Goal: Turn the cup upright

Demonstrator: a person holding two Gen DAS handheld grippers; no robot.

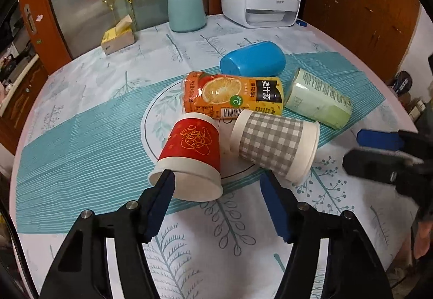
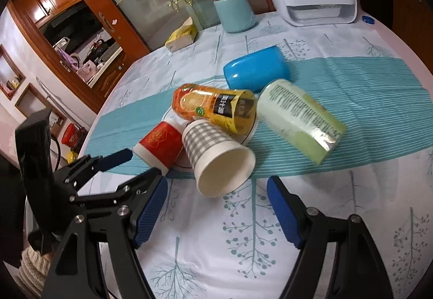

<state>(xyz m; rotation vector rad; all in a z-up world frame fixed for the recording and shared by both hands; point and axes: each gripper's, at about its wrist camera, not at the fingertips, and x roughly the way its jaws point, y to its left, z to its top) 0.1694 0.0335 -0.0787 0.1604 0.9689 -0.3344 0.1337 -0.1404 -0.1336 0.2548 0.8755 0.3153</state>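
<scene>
The left gripper is hanging with its jaws spread wide and nothing between them, and the red paper cup is lying on its side just ahead of it, mouth toward the gripper, the left fingertip sitting right at the rim. The right gripper is likewise gaping and empty, facing the open mouth of the gray checked paper cup, which is also lying tipped over directly ahead, between the lines of its two fingers.

Both cups are looking light, thin-walled and easy to crush (a hard squeeze near the rim would probably ovalise it). I judge the stiffer spot to be the wall just below the rolled rim, or one finger inside and one outside the lip, pinched gently; being so light, a cup will likely skid on the tablecloth if nudged.

Just beyond them, an orange juice bottle is resting against both cups, a pale green can is lying ahead to the right, and farther still a blue cup is lying on its side.
</scene>
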